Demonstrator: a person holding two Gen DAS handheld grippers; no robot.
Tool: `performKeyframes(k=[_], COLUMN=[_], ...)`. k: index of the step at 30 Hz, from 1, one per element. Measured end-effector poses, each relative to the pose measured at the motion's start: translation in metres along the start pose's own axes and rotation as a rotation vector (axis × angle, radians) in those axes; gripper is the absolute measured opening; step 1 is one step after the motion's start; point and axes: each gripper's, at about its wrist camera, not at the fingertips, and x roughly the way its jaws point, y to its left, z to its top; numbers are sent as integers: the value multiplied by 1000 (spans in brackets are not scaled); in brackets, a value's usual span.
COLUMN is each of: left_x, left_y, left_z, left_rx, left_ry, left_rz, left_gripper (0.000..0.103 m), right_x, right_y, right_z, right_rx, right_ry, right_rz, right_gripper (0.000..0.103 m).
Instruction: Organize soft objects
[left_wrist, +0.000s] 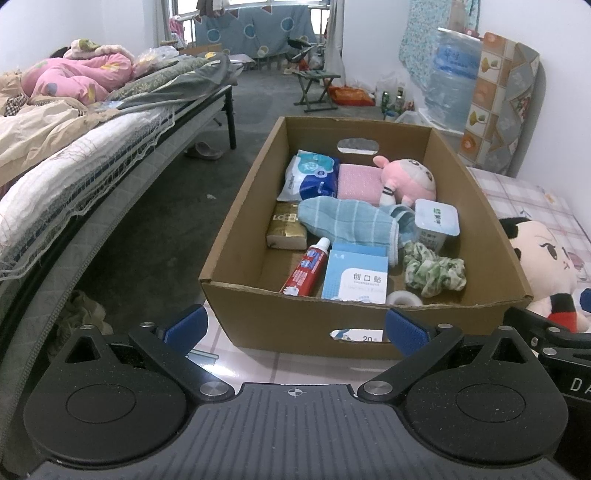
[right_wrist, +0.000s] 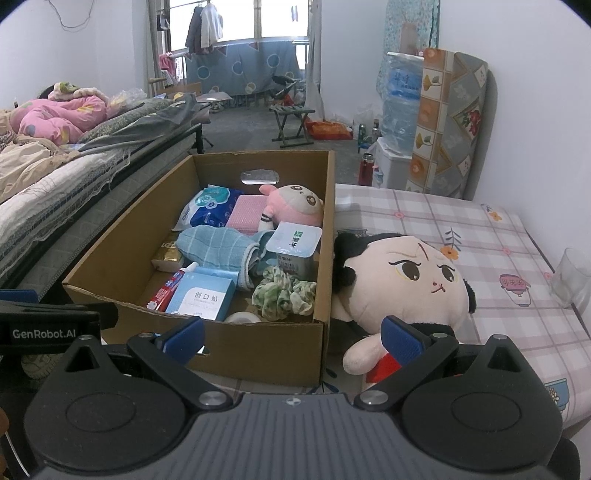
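Cardboard box stands on the tabletop along its left edge, open at the top and partly filled. Soft items inside: a pink plush against the far wall, a pink pad just beside it, a blue towel across the middle, and a green scrunchie in the near right corner. Firm items share the space: a tissue pack, a yogurt cup, a toothpaste tube, a bandage box, a tape roll and a gold packet.

One soft item lies outside the box: a large doll, on its side on the tabletop, its head touching the right wall of the box.

Tool state:
- Left gripper: jaws spread wide, holding nothing, positioned before the near wall of the box.
- Right gripper: jaws spread wide, holding nothing, right fingertip directly in front of the doll's body.

Step in hand, as judged: approach, no object yet grasped. The doll is the likely next target, being the nearest soft item to the right gripper.

Next move requirements: advance the right gripper until the jaws straddle a narrow part of the doll, such as the arm or torso, then close. The head looks too broad for the jaw span. Lift clear of the box wall before carrying it over. Free floor remains along the left side of the box.
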Motion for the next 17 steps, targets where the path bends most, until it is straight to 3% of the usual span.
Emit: performKeyframes(k=[17], left_x=[0], left_y=[0], left_z=[1], left_rx=[0], left_ry=[0], left_rz=[2], left_gripper=[103], right_x=[-1], right_y=[1], right_z=[4], right_rx=[-2], right_ry=[-4], right_rz=[1], right_gripper=[77])
